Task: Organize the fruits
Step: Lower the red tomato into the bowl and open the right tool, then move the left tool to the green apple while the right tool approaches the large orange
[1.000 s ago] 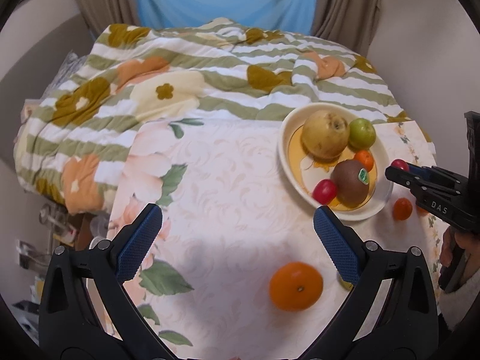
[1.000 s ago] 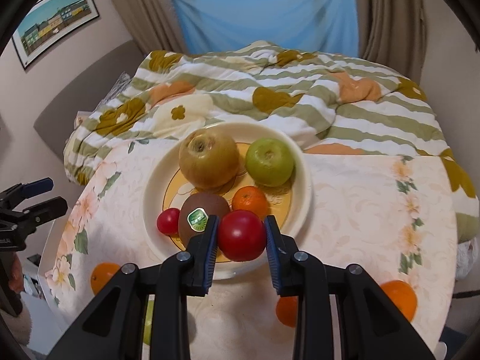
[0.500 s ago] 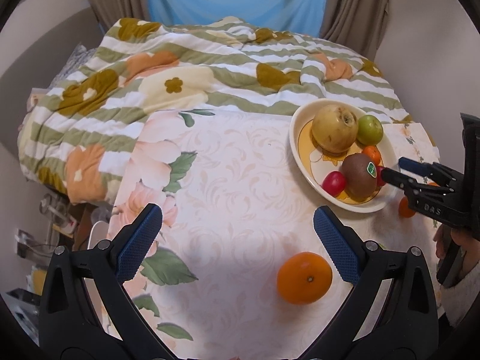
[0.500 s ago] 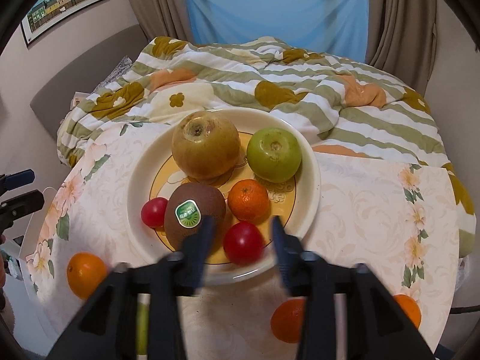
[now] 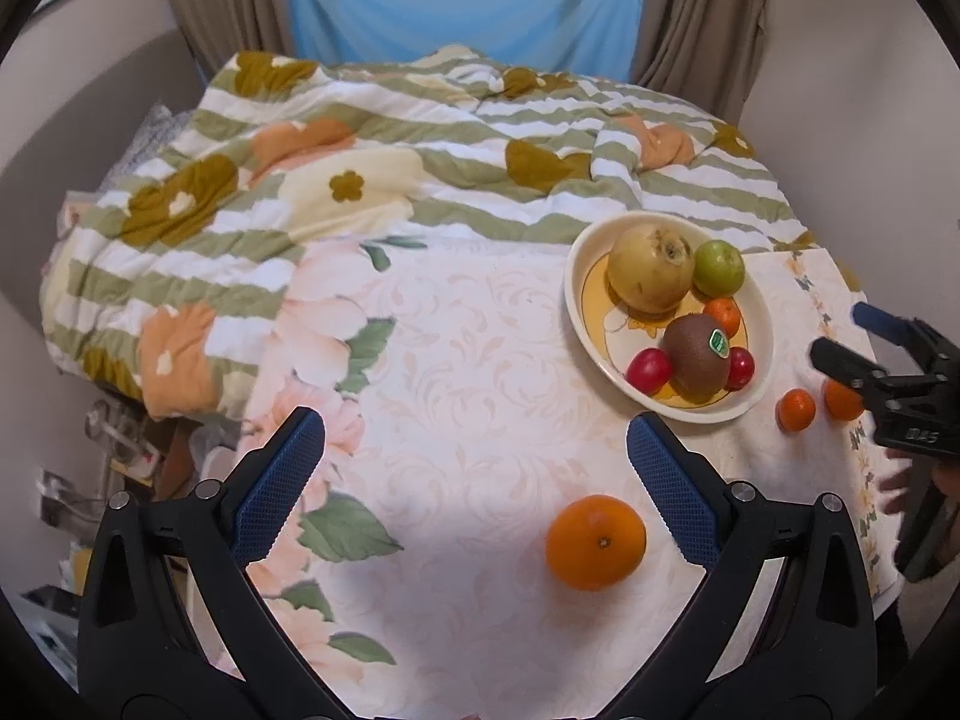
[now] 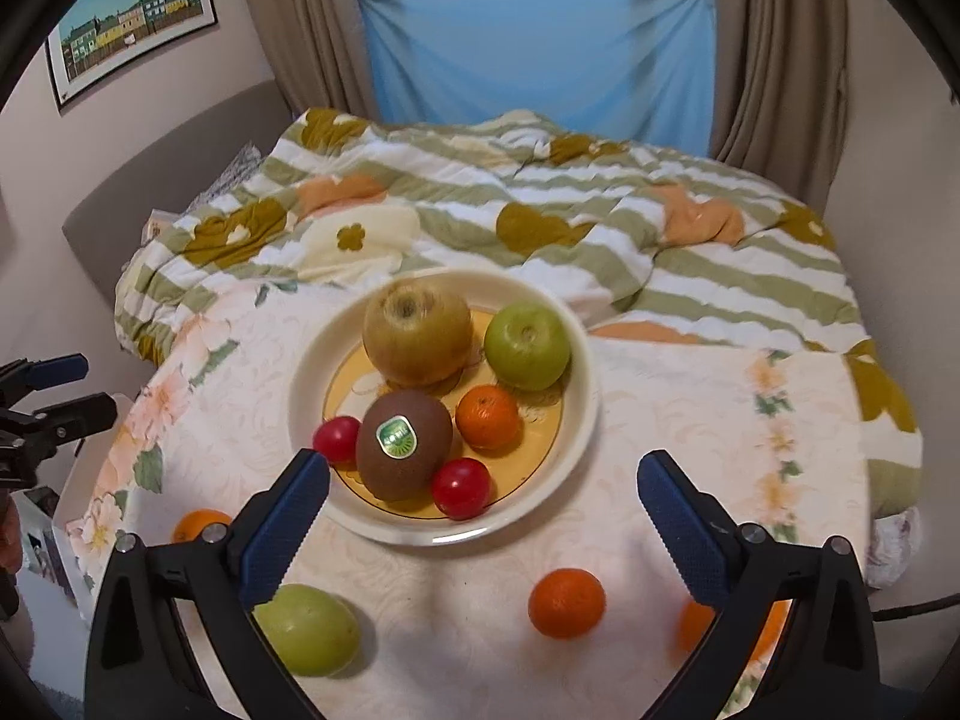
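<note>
Upper centre: pale blue cloth (image 6: 540, 54) hanging over a window | either side: taupe curtains (image 6: 774, 54) hanging | upper left: framed townscape picture (image 6: 129, 21) hanging on beige wall | middle: green-striped floral quilt (image 6: 480, 210) lying rumpled | foreground: cream floral tablecloth (image 5: 456, 396) covering a table

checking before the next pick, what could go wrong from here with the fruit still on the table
1. The red tomato just released sits at the plate's near rim beside the kiwi; a bump could roll it out.
2. The green fruit lies partly under the open right gripper's left finger, so a descent may knock it.
3. The plate is crowded; adding the big orange might shove smaller fruit.
</note>
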Tool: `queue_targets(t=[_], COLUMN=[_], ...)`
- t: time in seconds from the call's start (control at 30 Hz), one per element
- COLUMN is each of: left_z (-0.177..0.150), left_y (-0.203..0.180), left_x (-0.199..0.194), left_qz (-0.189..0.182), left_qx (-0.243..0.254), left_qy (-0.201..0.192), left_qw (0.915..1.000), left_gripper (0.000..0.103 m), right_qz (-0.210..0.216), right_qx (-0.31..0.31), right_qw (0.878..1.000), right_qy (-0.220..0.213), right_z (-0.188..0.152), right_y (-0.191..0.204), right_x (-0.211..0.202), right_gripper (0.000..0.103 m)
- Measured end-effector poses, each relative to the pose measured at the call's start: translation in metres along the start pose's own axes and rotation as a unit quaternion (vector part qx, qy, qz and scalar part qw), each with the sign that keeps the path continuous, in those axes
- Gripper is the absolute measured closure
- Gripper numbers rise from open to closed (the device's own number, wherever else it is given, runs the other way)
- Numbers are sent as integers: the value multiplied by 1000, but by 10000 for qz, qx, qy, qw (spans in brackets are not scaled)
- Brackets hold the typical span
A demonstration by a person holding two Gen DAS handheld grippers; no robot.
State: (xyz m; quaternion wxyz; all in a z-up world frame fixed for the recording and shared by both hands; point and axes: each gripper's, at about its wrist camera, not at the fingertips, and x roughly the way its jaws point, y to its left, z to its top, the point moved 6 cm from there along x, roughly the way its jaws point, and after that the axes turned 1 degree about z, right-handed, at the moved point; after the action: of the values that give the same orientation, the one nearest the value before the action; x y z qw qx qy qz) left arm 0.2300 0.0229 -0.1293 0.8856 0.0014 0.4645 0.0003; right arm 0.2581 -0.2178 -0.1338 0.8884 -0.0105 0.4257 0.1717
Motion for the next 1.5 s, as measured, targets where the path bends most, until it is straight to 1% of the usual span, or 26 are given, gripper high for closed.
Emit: queue_targets(t=[0.03,0.13,0.17,0.33,0.5,0.6,0.77,0.93,1.0,1.1,1.3,1.37,1.5], left_z=[2,11,14,26,26,21,3,-22,-34,-49,-82,-89,-97], left_y=[0,0,0,-5,-20,-32,-55,-81,-91,-105,-135,-142,-155], left_x=[-6,-22,-29,-55,-66,-70,-75,-76,-71,-61,-31,-20,6], left_qz=[-19,-100,-132,-82,-300,-308,-341,-209,-151,-130,-98,-170,-197], left_qx=[17,21,28,166,253,273,130,-74,-180,-313,-418,-479,-559], left_qy=[-56,-192,-265,-509,-476,-433,-415,-374,-298,-200,60,141,279], left_qw=[10000,9998,9996,9985,9981,9982,9985,9991,9993,9992,9991,9986,9979], left_gripper=[0,0,0,0,0,0,0,0,0,0,0,0,0], right_qz=[-6,-283,-304,-454,-770,-865,-993,-834,-866,-721,-539,-521,-464], right_qx=[29,80,109,299,399,398,249,18,-76,-129,-213,-246,-302], right_qw=[10000,9995,9994,9980,9952,9944,9936,9957,9956,9971,9983,9982,9978], right_qy=[-28,-73,-84,-334,-445,-467,-470,-398,-350,-193,83,144,368], right_z=[2,6,7,9,7,3,-7,-24,-31,-41,-64,-70,-83], right_y=[1,2,1,4,-4,-14,-32,-49,-57,-70,-92,-98,-108], right_x=[-10,-36,-42,-84,-112,-122,-134,-134,-132,-120,-93,-86,-63], right_gripper=[0,0,0,0,0,0,0,0,0,0,0,0,0])
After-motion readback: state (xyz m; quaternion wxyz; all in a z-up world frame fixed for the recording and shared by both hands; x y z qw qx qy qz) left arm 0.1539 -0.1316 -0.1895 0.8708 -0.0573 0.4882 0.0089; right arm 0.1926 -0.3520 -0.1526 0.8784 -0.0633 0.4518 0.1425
